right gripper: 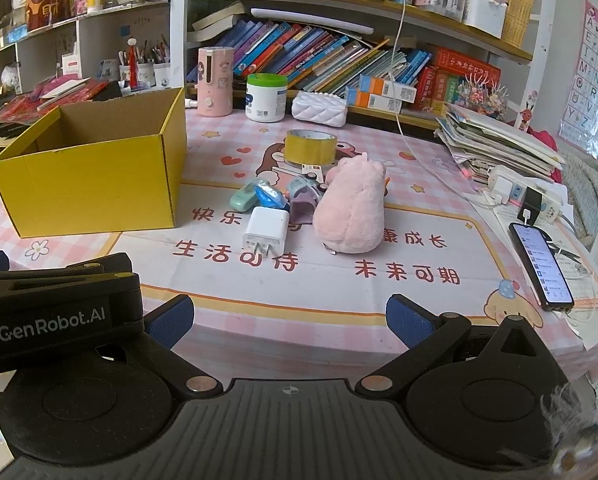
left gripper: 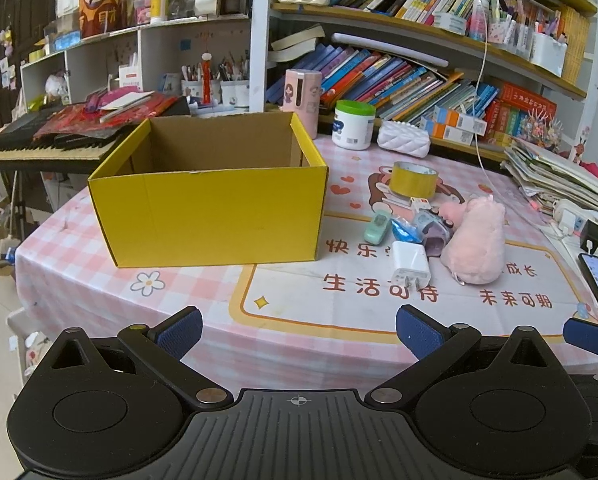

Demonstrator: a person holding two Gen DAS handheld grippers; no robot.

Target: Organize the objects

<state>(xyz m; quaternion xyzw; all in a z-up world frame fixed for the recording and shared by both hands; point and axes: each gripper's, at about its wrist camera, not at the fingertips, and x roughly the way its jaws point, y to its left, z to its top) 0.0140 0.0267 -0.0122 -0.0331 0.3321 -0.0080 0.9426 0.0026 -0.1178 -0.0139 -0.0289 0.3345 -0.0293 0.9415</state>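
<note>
A rectangular yellow cardboard box (left gripper: pixel 207 208) stood open on the checked tablecloth (left gripper: pixel 79 280), nothing visible inside. Right of it lay a fluffy pink plush (right gripper: pixel 349 210), a glossy gold tape roll (right gripper: pixel 311 146) and a smooth white charger (right gripper: pixel 266 230). The left gripper (left gripper: pixel 299 334) and right gripper (right gripper: pixel 289 320) hung spread, holding nothing.

The yellow box (left gripper: pixel 211 216) is matt corrugated cardboard, brown inside. The pink toy (right gripper: pixel 351 208) is fuzzy plush cloth. The white charger (right gripper: pixel 266 229) is smooth glossy plastic with metal prongs. The tape roll (right gripper: pixel 311 146) has a shiny yellow film. The tablecloth (right gripper: pixel 399 312) looks smooth and printed. The gripper pads (left gripper: pixel 181 334) are textured blue rubber on matt black plastic.
</note>
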